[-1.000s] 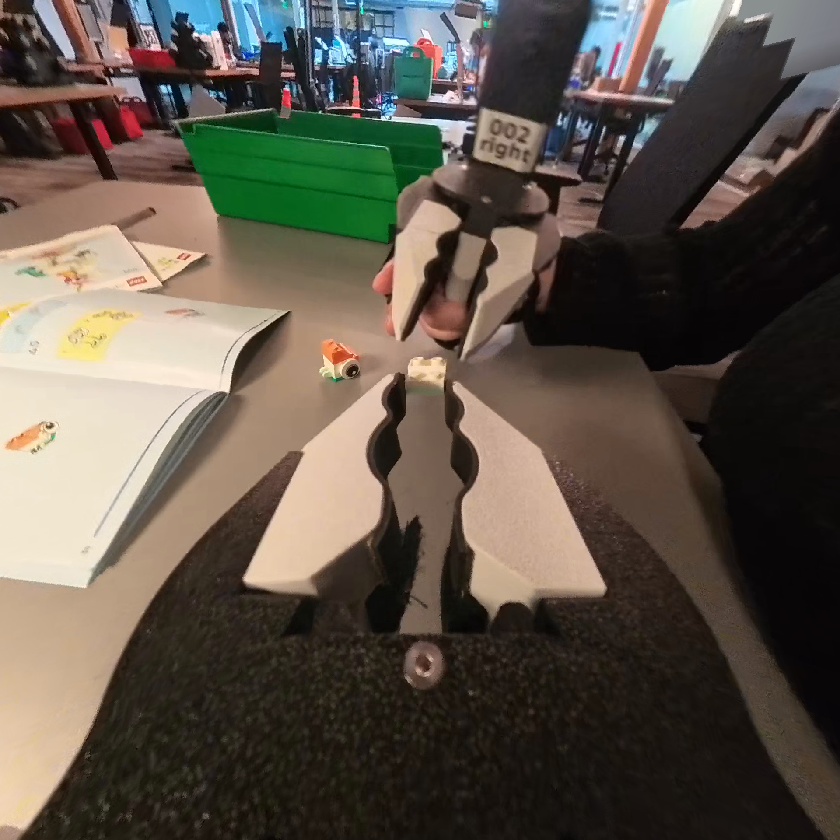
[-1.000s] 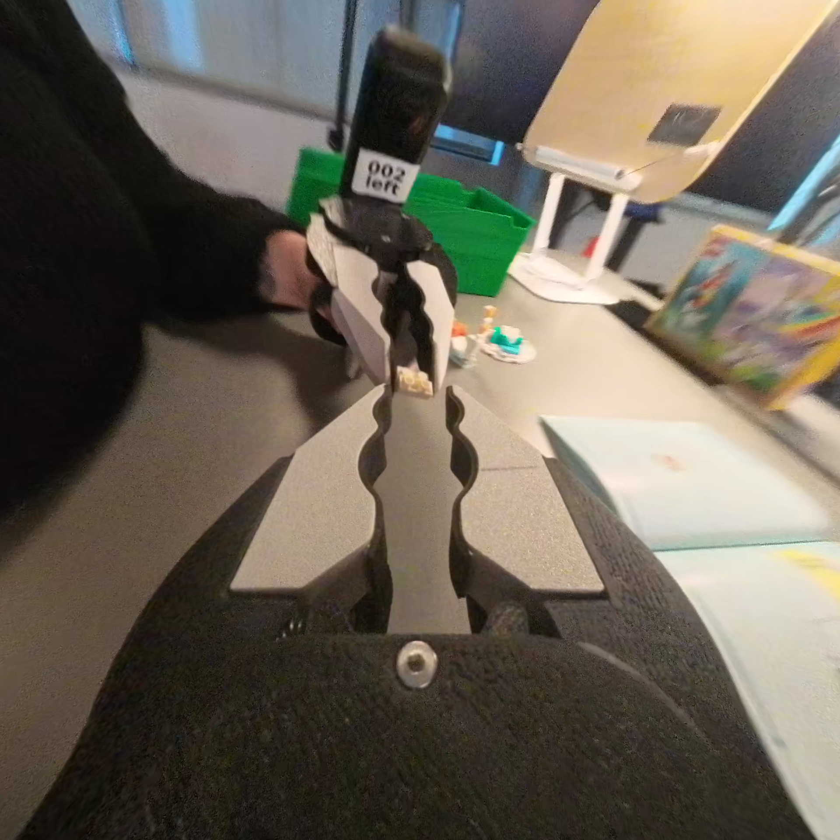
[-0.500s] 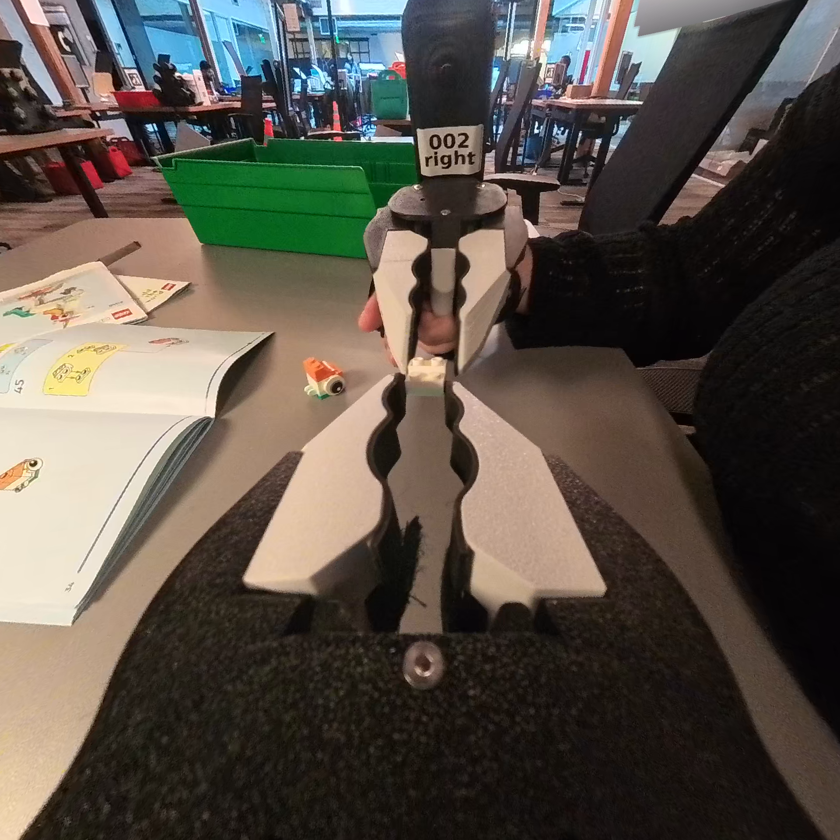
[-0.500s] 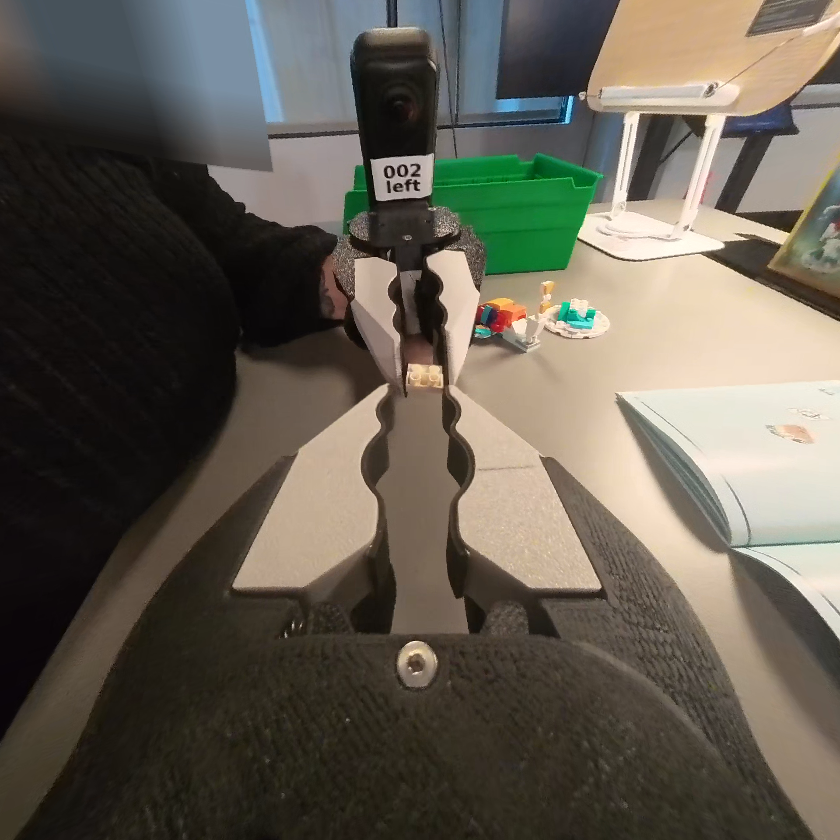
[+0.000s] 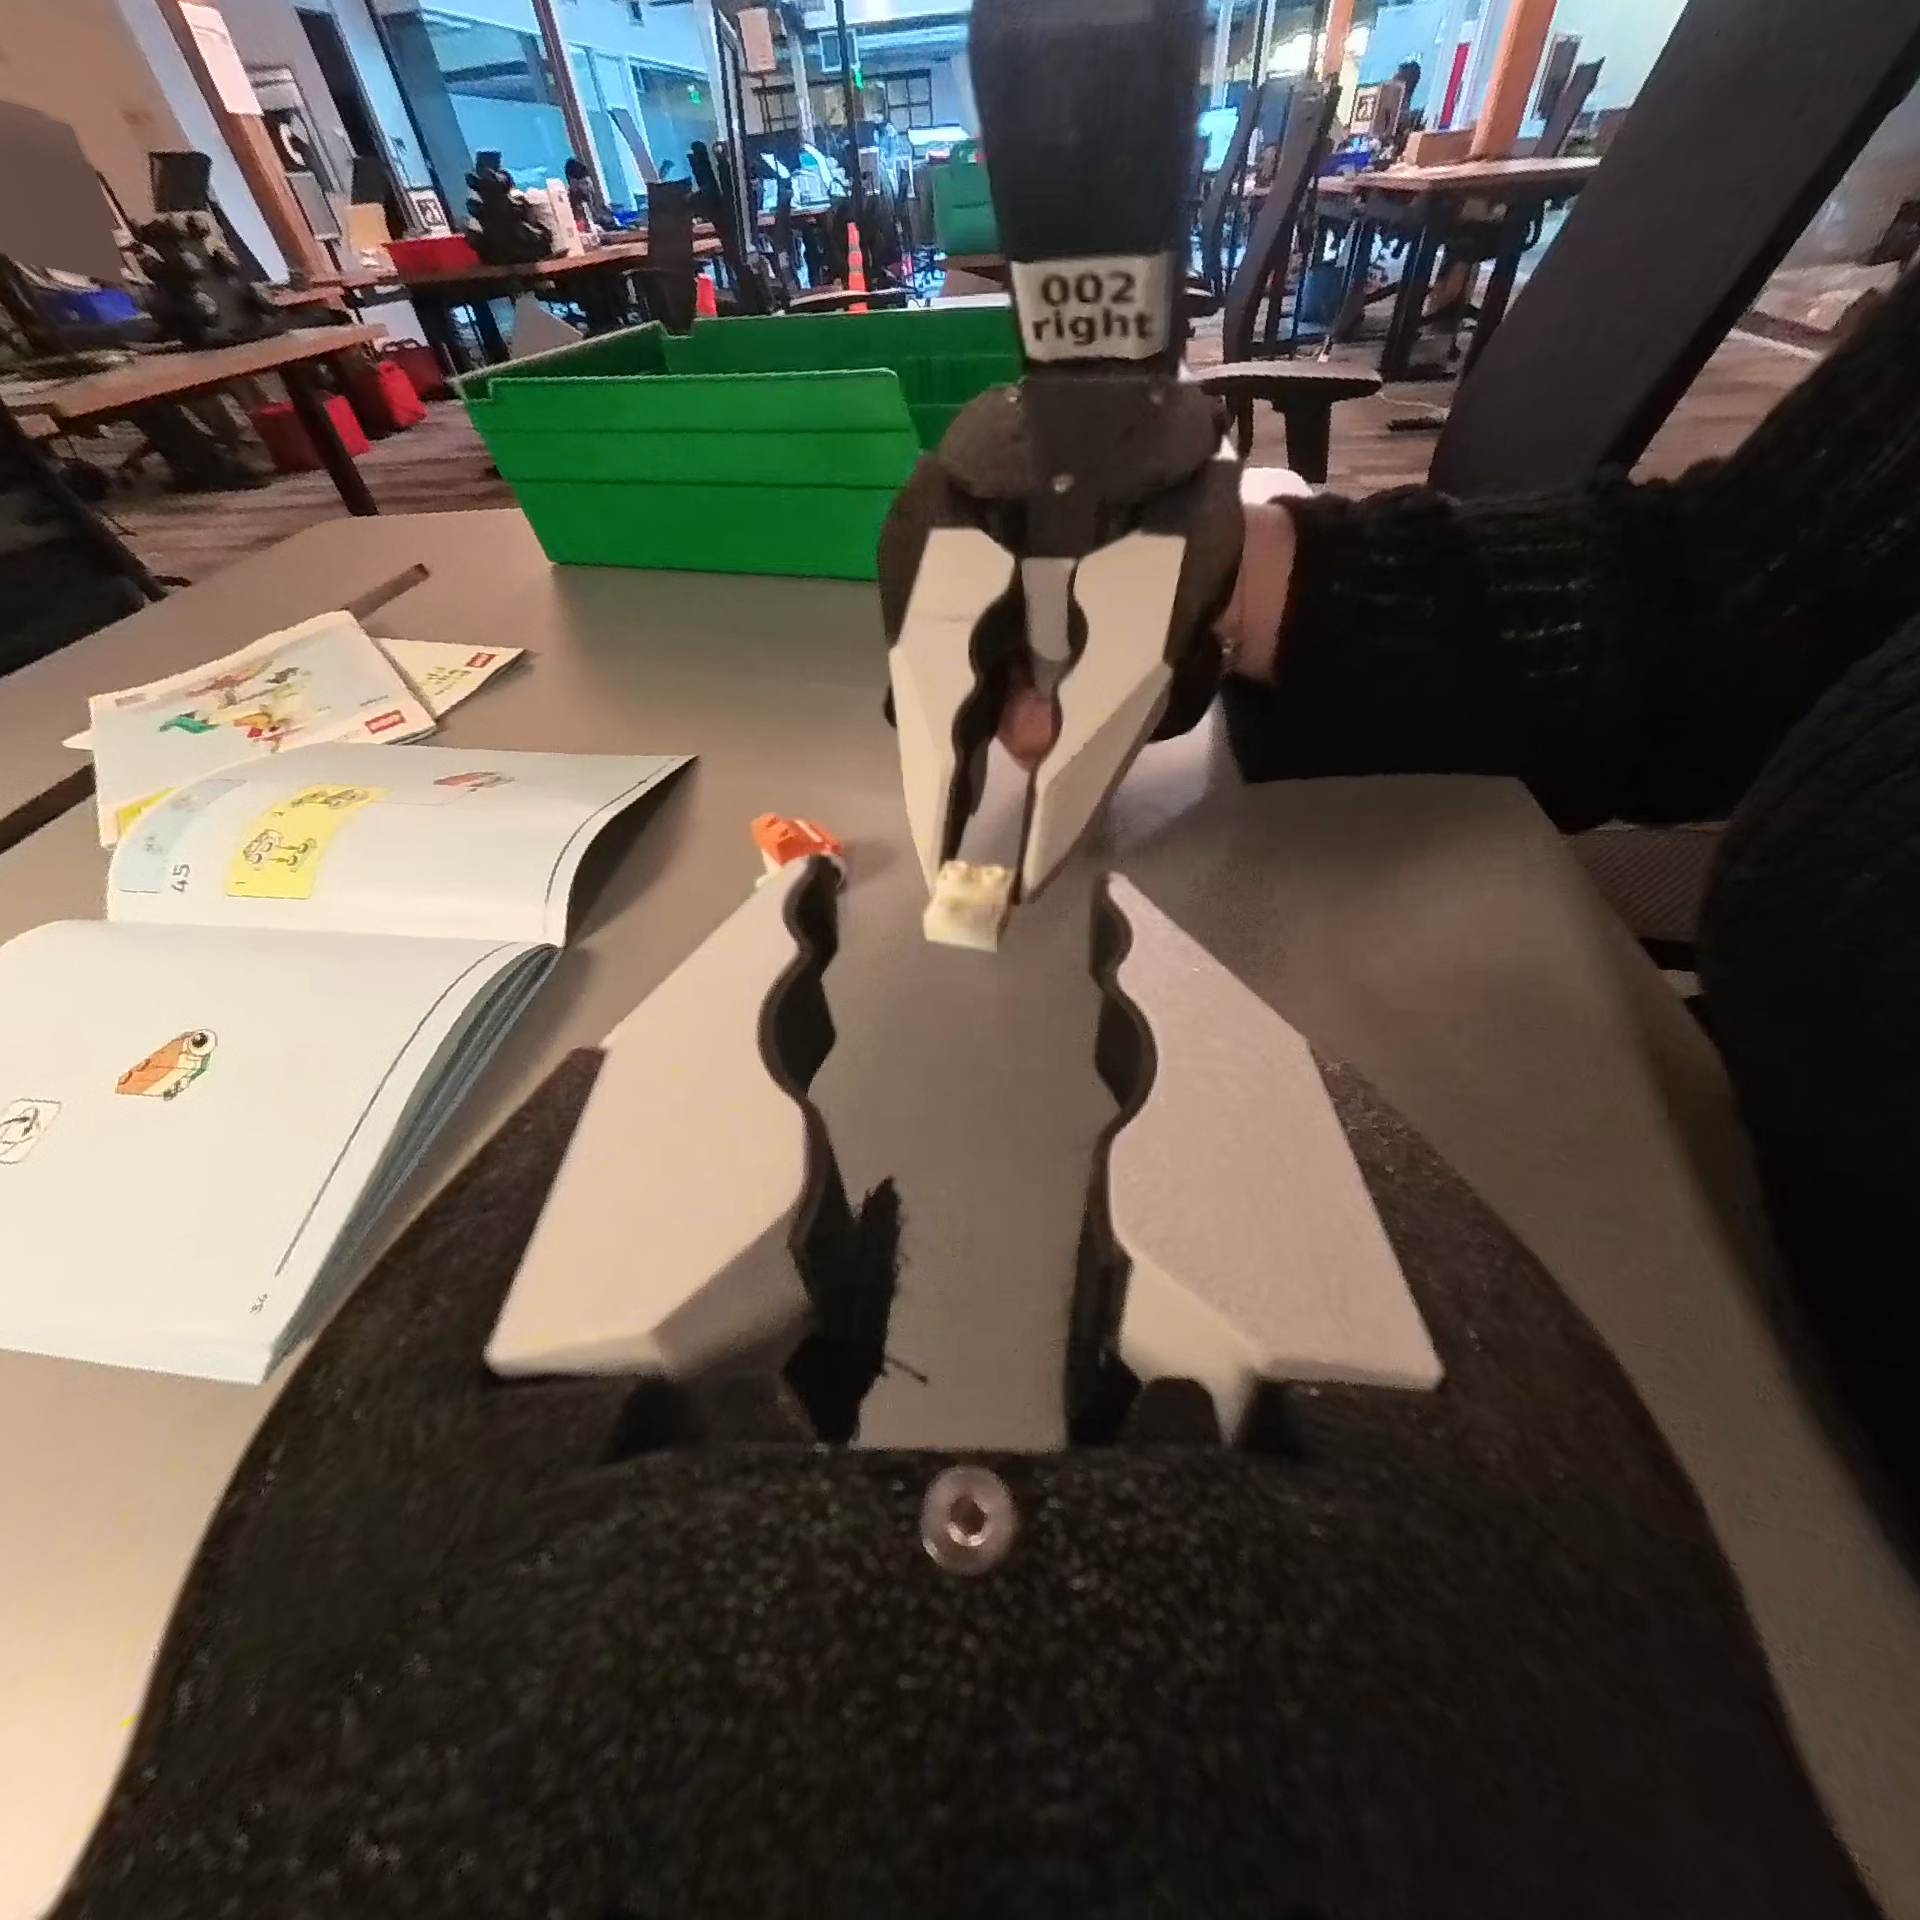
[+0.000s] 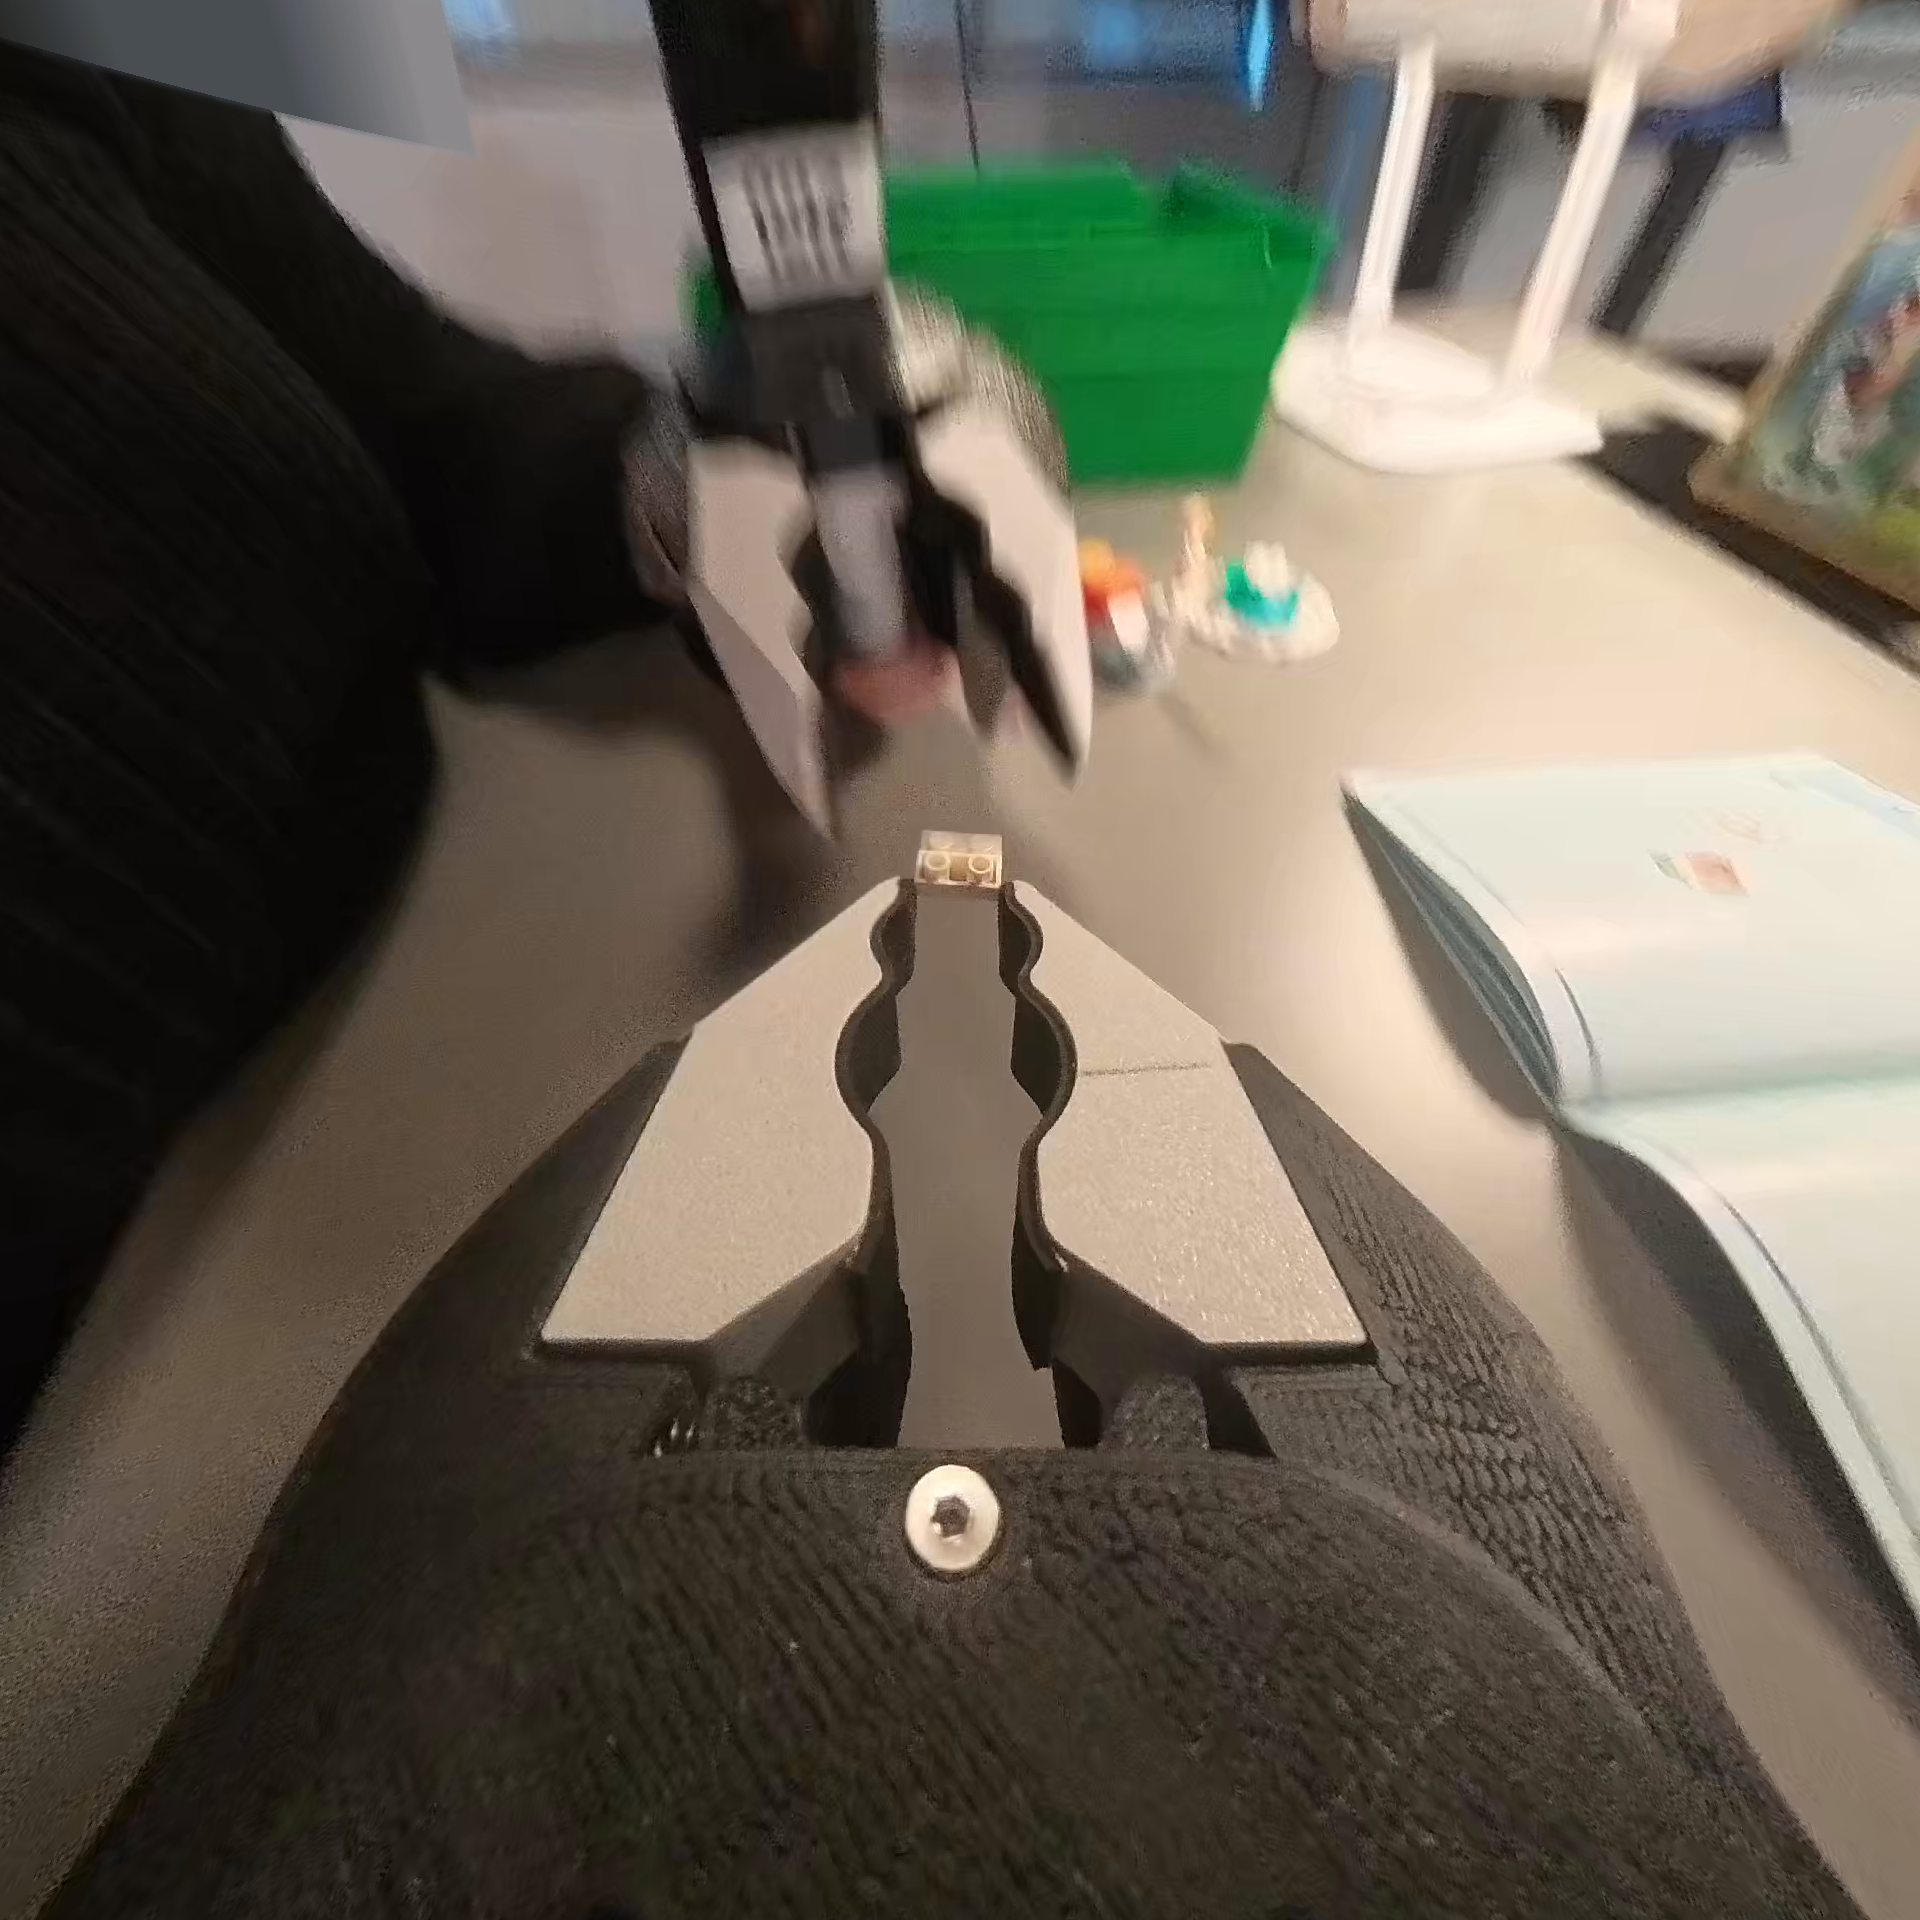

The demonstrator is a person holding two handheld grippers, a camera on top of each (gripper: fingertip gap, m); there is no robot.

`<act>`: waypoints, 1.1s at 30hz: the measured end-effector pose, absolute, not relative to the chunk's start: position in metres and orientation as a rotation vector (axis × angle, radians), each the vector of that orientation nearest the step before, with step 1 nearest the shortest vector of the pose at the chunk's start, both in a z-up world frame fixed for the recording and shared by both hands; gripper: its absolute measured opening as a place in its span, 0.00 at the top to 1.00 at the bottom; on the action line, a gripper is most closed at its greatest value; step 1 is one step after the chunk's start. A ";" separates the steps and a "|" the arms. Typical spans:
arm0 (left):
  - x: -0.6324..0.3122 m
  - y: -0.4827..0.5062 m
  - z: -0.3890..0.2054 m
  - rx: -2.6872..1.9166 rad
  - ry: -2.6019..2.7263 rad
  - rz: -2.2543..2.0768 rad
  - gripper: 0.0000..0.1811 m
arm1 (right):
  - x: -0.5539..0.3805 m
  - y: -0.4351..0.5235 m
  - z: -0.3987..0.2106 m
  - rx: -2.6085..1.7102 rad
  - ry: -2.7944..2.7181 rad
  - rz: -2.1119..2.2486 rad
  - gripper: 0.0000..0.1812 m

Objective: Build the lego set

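Observation:
A small white brick (image 5: 969,906) is pinched between the tips of my right gripper (image 5: 984,871), which points down toward me in the left wrist view. My left gripper (image 5: 966,891) is open wide, with its fingers apart on either side of the brick and not touching it. In the right wrist view my right gripper (image 6: 956,891) is shut on the white brick (image 6: 959,864) at its very tips. The left gripper (image 6: 945,795) is blurred, open and a little beyond the brick. A small orange build (image 5: 795,836) lies on the grey table (image 5: 1299,935), partly behind my left fingertip.
An open instruction booklet (image 5: 312,1039) and leaflets (image 5: 260,707) lie at left. A green bin (image 5: 707,468) stands behind. The right wrist view shows small finished builds (image 6: 1122,613), a round white piece with teal (image 6: 1262,608), a white stand (image 6: 1434,395) and the set's box (image 6: 1849,416). My two grippers' fingertips are within a few centimetres of each other.
My right gripper closed on the white brick. My left gripper then opened, let the brick go and drew back a little.

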State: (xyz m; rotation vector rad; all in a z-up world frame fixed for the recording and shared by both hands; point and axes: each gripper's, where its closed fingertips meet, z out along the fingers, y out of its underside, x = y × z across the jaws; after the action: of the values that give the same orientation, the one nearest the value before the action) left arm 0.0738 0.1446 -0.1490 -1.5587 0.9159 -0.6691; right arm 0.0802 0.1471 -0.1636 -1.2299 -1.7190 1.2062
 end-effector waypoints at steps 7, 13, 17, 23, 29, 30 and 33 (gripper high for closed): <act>0.068 0.149 -0.146 -1.570 0.864 -0.691 0.71 | 0.086 0.143 -0.191 -1.310 -1.883 1.069 0.93; 0.067 0.150 -0.147 -1.574 0.863 -0.684 0.71 | 0.086 0.146 -0.200 -1.319 -1.926 0.984 0.92; 0.068 0.150 -0.147 -1.574 0.863 -0.686 0.72 | 0.086 0.145 -0.205 -1.325 -1.950 0.947 0.93; 0.067 0.151 -0.143 -1.545 0.843 -0.668 0.74 | 0.088 0.148 -0.215 -1.330 -1.996 0.859 0.90; 0.065 0.152 -0.140 -1.535 0.820 -0.665 0.74 | 0.087 0.151 -0.199 -1.285 -1.910 0.940 0.88; 0.065 0.152 -0.139 -1.531 0.813 -0.664 0.74 | 0.086 0.154 -0.189 -1.247 -1.848 0.964 0.88; 0.062 0.154 -0.136 -1.518 0.790 -0.654 0.74 | 0.082 0.180 -0.146 -1.104 -1.566 0.937 0.87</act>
State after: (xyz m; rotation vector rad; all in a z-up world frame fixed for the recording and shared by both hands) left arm 0.0618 0.1538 -0.1363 -1.5175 0.7896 -0.6538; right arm 0.0823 0.1797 -0.1460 -1.1040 -1.5663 0.9370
